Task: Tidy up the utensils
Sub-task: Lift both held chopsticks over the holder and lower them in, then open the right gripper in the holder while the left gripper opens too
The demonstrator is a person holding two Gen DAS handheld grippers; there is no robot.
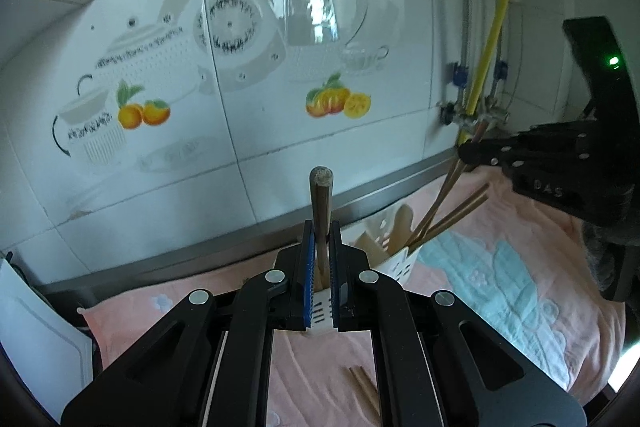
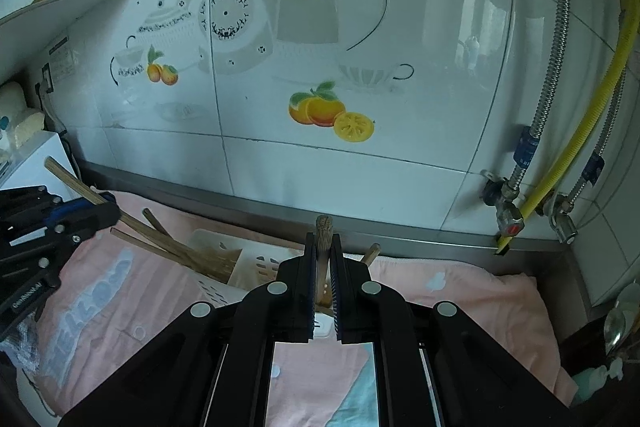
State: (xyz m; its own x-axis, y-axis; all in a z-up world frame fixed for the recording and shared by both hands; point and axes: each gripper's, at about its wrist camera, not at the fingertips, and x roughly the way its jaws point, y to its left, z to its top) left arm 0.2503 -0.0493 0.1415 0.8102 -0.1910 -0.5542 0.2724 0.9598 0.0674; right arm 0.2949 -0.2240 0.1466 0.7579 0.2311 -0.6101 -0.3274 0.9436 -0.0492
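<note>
Daylight, soft and cool in both my views, fairly bright. Window glare reflects off the glossy wall tiles [image 1: 320, 7], strongest top centre of the left wrist view and upper right of the right wrist view [image 2: 480, 39]. Shadows weak. Heavy fisheye bending, dark vignette at all corners. Slight softness near the edges; close gripper parts sharp enough. Pink cloth [image 2: 460, 291] evenly lit.

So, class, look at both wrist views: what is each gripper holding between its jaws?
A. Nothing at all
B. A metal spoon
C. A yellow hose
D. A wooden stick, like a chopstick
D: the left gripper is shut on a wooden stick, and the right gripper is shut on a stick of its own, both above the white holder.
</note>
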